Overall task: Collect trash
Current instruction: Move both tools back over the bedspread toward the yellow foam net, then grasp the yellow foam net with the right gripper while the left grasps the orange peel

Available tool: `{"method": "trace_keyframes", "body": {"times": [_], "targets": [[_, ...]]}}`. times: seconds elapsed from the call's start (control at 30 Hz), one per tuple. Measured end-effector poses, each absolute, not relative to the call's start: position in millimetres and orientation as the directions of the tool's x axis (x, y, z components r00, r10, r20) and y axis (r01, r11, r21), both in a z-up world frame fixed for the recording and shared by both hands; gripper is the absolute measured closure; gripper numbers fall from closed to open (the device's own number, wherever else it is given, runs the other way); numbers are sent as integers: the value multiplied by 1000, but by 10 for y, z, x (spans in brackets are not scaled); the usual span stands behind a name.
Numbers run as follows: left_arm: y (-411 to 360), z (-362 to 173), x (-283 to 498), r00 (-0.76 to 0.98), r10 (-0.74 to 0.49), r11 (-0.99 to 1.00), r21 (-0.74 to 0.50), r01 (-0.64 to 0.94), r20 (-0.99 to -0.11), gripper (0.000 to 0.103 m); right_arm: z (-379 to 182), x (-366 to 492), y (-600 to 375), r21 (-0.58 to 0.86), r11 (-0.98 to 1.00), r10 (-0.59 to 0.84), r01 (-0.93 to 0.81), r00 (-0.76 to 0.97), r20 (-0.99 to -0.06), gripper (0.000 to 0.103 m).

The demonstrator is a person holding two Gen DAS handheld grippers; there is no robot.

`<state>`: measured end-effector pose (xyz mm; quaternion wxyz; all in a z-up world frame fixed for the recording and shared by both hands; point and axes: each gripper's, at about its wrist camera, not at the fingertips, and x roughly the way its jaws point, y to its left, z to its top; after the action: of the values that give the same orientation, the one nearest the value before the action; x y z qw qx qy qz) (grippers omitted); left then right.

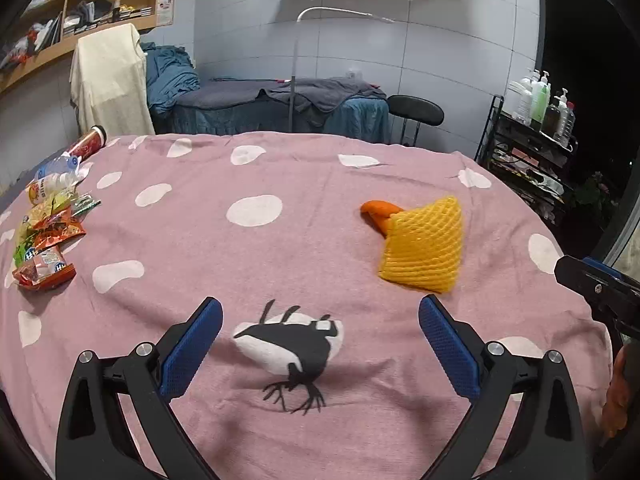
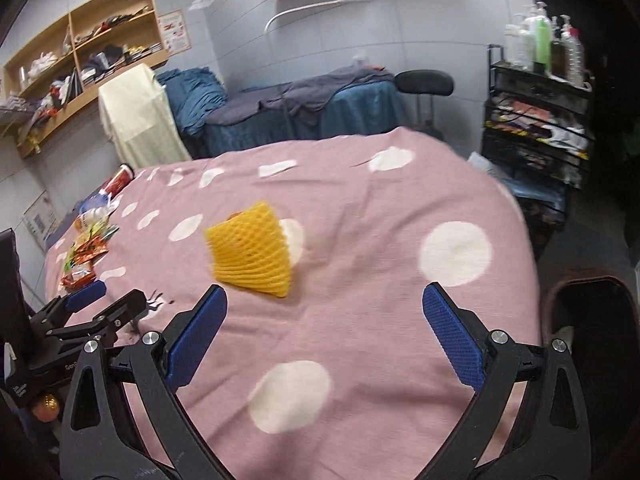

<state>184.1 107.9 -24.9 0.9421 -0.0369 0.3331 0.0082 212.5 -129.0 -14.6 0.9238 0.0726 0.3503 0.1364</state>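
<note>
A: Left wrist view, nearest first. Left gripper has its jaws spread wide, nothing between them, hovering over the bird print on the pink spotted cloth.

B: Right gripper?

A: Same: right gripper has jaws fully apart and empty. Its body shows at the right edge of the left view, so the two sit side by side at the near edge of the table.

B: Nearest trash?

A: Yellow foam fruit net, lying flat just past the right fingertip of the left gripper. An orange piece pokes out from its far side, touching it; peel, probably. In the right view the net sits ahead and left of centre.

B: So wide jaws to take the net?

A: Likely. It's broad and soft, so it needs a wide start.

B: Farther out?

A: Far left edge: a heap of snack wrappers, then plastic bottles, then a red can on its side. Well apart from the net. They look gathered there as a pile.
</note>
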Motion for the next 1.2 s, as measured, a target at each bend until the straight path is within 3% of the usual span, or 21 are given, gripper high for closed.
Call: {"method": "trace_keyframes", "body": {"times": [0.33,0.53,0.73,0.77,0.8,0.9,0.97,1.2], "targets": [[1365,-396,1910,745,-76,979,-191,-71,-663,6,-368,2590,-618,193,929,353,-316,597,-720,6],[1370,-426,1933,735,-99,975,-213,-62,-671,6,-466,2830,-512,165,942,316,-293,602,-734,8],[1322,-428,1931,732,-97,981,-189,-44,-674,6,-554,3065,-461,181,927,346,-328,568,-747,27],[1317,-426,1936,732,-96,982,-186,-43,-674,6,-570,3090,-463,194,923,357,-332,558,-749,38],[1312,-427,1937,731,-95,982,-182,-41,-675,6,-592,3111,-464,207,918,370,-337,544,-753,56],[1281,-425,1945,727,-91,985,-168,-33,-680,6,-583,3087,-519,238,911,395,-336,550,-736,80],[1250,-418,1956,725,-88,988,-155,-25,-683,6,-558,3064,-552,248,911,401,-329,565,-721,90],[1083,-345,2085,723,-114,989,-147,18,-682,11,-292,2794,-915,274,931,366,-243,661,-655,91]]}}
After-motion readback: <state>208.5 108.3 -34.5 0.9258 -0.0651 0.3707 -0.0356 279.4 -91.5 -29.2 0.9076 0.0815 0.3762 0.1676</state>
